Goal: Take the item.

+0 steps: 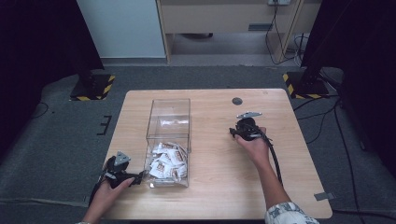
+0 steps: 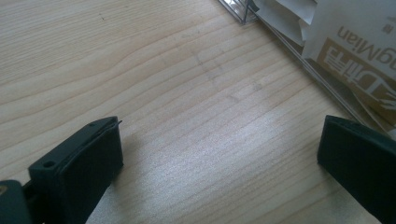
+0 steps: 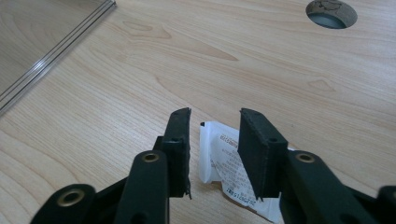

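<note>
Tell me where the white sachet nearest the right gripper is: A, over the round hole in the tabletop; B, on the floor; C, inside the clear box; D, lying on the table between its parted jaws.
D: in the right gripper view the white sachet lies flat on the wooden table between the parted jaws of the right gripper, well short of the round hole.

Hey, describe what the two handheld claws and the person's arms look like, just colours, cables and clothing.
Both tools are black. The left claw and right claw each carry a grey three-cornered plate on top. A black cable trails from the right one along the forearm. The right arm shows a short patterned sleeve. The jaw pads are flat black blocks.
</note>
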`<state>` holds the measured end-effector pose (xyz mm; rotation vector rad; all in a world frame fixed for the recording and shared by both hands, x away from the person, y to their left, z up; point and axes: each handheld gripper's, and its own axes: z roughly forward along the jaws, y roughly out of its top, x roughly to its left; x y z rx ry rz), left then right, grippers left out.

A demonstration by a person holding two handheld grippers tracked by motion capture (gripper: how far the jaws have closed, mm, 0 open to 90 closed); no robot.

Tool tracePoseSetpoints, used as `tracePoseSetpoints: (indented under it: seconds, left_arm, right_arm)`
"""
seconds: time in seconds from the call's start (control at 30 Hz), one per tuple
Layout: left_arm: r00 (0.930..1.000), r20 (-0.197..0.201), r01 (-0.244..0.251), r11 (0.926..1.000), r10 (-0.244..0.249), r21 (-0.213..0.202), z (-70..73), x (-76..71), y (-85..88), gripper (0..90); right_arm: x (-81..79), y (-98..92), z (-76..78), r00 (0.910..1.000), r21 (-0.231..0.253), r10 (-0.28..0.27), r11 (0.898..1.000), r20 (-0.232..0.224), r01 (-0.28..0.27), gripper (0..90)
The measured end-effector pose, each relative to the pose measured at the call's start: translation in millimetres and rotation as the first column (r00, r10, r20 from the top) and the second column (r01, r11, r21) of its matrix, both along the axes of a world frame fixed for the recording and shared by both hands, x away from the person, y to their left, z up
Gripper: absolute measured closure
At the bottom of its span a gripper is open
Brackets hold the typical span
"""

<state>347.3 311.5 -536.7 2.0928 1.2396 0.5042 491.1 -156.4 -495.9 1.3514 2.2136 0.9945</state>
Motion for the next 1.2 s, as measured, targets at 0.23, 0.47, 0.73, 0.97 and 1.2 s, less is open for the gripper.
tracePoseSetpoints:
  seconds: [0.23,0.47,0.73,0.97,1.2]
  left_arm:
    - [1.0000,0.000,0.000,1.0000,0.000,0.000,0.0,0.0,0.0,0.0]
    - [1.0000,0.000,0.000,1.0000,0.000,0.000,0.0,0.0,0.0,0.0]
    - [1.0000,0.000,0.000,1.0000,0.000,0.000,0.0,0.0,0.0,0.0]
    - [1.0000,0.000,0.000,1.0000,0.000,0.000,0.0,0.0,0.0,0.0]
    - [1.0000,0.000,0.000,1.0000,0.000,0.000,0.0,0.0,0.0,0.0]
  right_arm:
    - [-1.5,-1.7,3.9,1.0000,0.008,-0.004,1.000,-0.002,0.004,51.8]
    - [-2.9,-4.9,10.7,0.9992,0.035,-0.035,0.999,0.022,0.034,33.1]
    - [-5.1,-11.6,18.1,0.9981,0.046,-0.055,0.997,0.029,0.054,16.2]
    - [-8.3,-18.0,25.2,0.9964,0.075,-0.074,0.995,0.041,0.071,10.2]
    - [-14.9,-22.0,33.6,0.9953,0.082,-0.079,0.994,0.056,0.074,8.6]
